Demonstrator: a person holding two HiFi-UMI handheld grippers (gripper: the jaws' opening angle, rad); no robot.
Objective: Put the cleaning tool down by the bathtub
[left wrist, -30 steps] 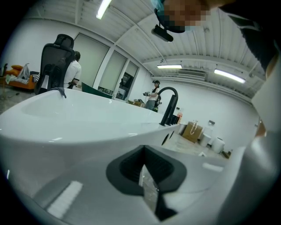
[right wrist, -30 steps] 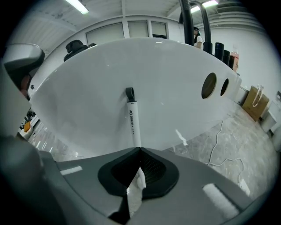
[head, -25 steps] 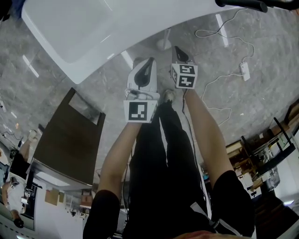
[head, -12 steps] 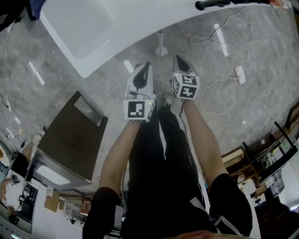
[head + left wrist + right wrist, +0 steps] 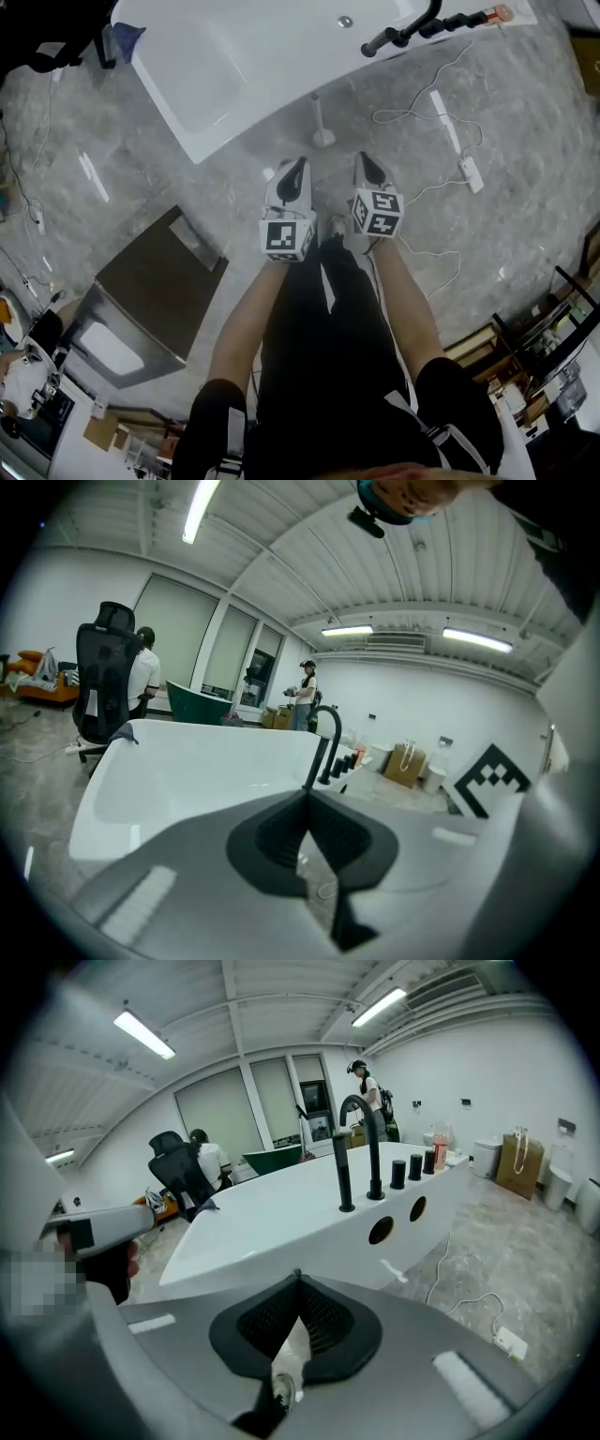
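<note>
My left claw (image 5: 297, 165) and right claw (image 5: 366, 161) have risen, both shut and empty. The cleaning tool (image 5: 320, 117) stands by the bathtub (image 5: 272, 82), so the task looks done.

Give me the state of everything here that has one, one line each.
left claw: shut, nothing in it.
right claw: shut, nothing in it.
cleaning tool: standing upright on the floor beside the bathtub, held by neither claw.
bathtub: empty, no water visible.
faucet: no water running.
</note>
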